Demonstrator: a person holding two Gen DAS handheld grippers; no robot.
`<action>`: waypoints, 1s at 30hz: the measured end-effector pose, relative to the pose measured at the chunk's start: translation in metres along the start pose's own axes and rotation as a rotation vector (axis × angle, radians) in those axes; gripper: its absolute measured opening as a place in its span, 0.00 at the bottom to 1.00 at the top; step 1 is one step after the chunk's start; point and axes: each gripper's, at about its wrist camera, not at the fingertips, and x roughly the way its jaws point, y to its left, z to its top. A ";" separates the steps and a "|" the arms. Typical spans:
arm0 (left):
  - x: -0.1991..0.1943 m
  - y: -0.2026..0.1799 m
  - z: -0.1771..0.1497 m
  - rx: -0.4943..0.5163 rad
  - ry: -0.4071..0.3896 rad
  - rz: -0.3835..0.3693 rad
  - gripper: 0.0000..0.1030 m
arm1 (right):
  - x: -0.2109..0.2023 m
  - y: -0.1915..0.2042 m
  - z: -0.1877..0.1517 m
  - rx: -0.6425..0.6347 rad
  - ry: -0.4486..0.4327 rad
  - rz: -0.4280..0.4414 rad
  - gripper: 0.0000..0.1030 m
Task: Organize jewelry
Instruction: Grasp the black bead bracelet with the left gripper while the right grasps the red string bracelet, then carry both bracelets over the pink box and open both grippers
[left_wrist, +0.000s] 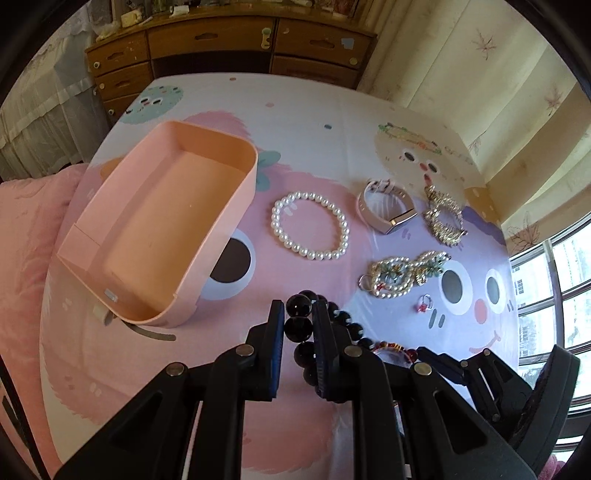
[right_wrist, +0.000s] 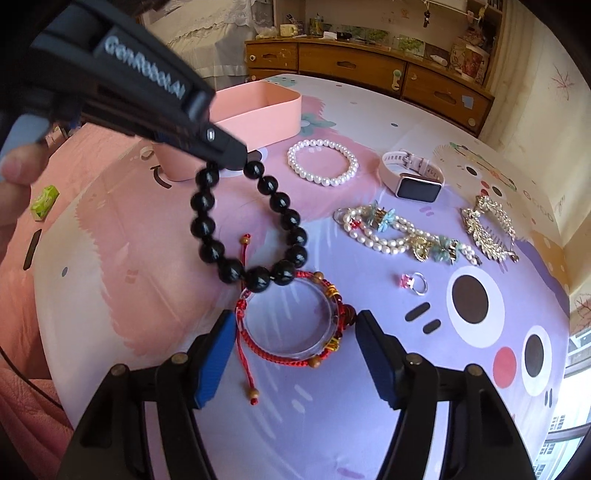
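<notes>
Black bead bracelet (right_wrist: 246, 225) hangs clenched in my left jaws above the bed (left_wrist: 332, 122), my right jaws straddle the red cord bracelet (right_wrist: 291, 321) unpressed, the pink box (left_wrist: 159, 229) near the bed's far left corner holds nothing, and pearls (left_wrist: 310, 225), watch (left_wrist: 386, 210) and ring (right_wrist: 413, 282) wait.

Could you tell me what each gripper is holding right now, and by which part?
The left gripper holds the black bead bracelet by its top beads; it hangs free. The right gripper straddles the red bracelet, apparently ungripped.
</notes>
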 end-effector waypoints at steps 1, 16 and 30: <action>-0.005 -0.001 0.003 0.005 -0.015 -0.018 0.13 | -0.002 0.000 0.000 0.004 -0.001 -0.001 0.64; -0.080 0.012 0.038 0.168 -0.169 -0.127 0.13 | -0.035 0.014 0.051 0.124 -0.116 -0.098 0.65; -0.110 0.087 0.071 0.283 -0.182 -0.224 0.13 | -0.044 0.065 0.118 0.318 -0.227 -0.204 0.65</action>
